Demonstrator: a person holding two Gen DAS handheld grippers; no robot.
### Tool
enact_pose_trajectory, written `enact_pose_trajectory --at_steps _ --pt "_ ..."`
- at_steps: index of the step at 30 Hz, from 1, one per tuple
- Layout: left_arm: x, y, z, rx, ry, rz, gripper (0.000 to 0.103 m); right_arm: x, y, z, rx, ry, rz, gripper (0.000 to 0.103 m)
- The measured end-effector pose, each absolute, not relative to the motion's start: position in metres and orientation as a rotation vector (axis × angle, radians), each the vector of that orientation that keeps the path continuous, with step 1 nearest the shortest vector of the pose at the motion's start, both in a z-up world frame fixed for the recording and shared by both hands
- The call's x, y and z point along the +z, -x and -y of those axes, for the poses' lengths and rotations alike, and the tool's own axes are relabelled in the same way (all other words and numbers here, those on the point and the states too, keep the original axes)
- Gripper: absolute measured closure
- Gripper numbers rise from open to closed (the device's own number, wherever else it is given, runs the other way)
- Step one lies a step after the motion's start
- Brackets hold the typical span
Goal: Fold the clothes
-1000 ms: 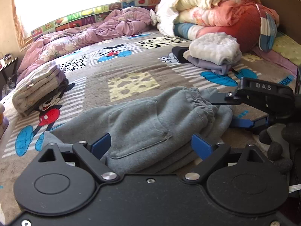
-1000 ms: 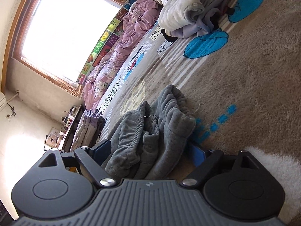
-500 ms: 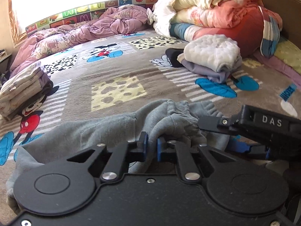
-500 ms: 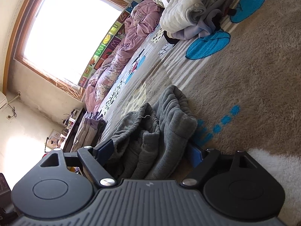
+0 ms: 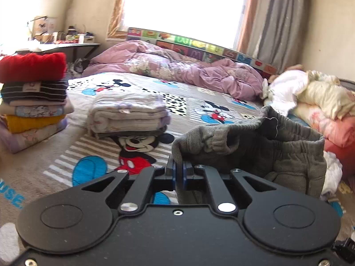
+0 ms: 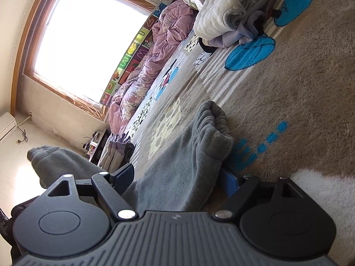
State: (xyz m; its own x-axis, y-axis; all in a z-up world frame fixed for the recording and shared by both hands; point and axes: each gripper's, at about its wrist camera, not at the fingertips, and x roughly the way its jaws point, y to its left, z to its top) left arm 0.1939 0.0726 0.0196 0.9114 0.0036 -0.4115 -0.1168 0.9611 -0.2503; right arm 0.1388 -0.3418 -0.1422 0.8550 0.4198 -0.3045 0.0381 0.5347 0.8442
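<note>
Grey sweatpants [image 5: 261,146] hang from my left gripper [image 5: 179,173], which is shut on their elastic waistband and holds it lifted above the bed. In the right wrist view the same grey sweatpants [image 6: 188,166] stretch from the blanket up to the left. My right gripper [image 6: 177,177] is open, its jaws on either side of the waistband's bunched end, low over the blanket.
A folded pale towel pile [image 5: 128,113] and a tall stack of folded clothes [image 5: 33,97] stand left on the Mickey Mouse blanket [image 5: 93,168]. A purple duvet [image 5: 177,68] lies by the window. Heaped bedding [image 5: 321,102] and a white-and-grey clothes pile [image 6: 233,15] lie right.
My left gripper shut on the sweatpants' waistband, then lifted it and swung left. My right gripper stayed open around the other end of the waistband.
</note>
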Motion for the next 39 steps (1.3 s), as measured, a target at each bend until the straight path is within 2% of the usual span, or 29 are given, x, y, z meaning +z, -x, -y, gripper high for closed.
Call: enact_pose_trajectory --at_steps 3,5,14,19,27,33,37,39 --pt "0.012 -0.193 -0.117 0.146 0.377 -0.441 0.099 -0.141 -0.139 0.338 0.247 -0.973 -0.520 0.021" --pt "0.004 -0.191 -0.140 0.185 0.446 -0.457 0.099 -0.141 -0.140 0.337 0.262 -0.971 -0.524 0.025" --pt "-0.016 -0.170 -0.209 0.359 0.690 -0.472 0.099 -0.140 -0.139 0.328 0.276 -0.929 -0.542 0.028" --pt "0.025 -0.159 -0.200 0.213 0.699 -0.374 0.100 -0.139 -0.141 0.321 0.302 -0.900 -0.555 0.028" --pt "0.155 -0.144 -0.145 0.020 0.463 -0.106 0.101 -0.135 -0.139 0.312 0.327 -0.858 -0.565 0.028" --pt "0.232 -0.134 -0.151 0.090 0.356 0.021 0.101 -0.134 -0.137 0.314 0.337 -0.875 -0.558 0.028" --pt "0.257 -0.131 -0.140 0.060 0.292 0.057 0.101 -0.132 -0.136 0.312 0.352 -0.875 -0.558 0.028" --pt "0.252 -0.139 -0.123 0.016 0.251 0.028 0.101 -0.131 -0.136 0.311 0.359 -0.879 -0.560 0.028"
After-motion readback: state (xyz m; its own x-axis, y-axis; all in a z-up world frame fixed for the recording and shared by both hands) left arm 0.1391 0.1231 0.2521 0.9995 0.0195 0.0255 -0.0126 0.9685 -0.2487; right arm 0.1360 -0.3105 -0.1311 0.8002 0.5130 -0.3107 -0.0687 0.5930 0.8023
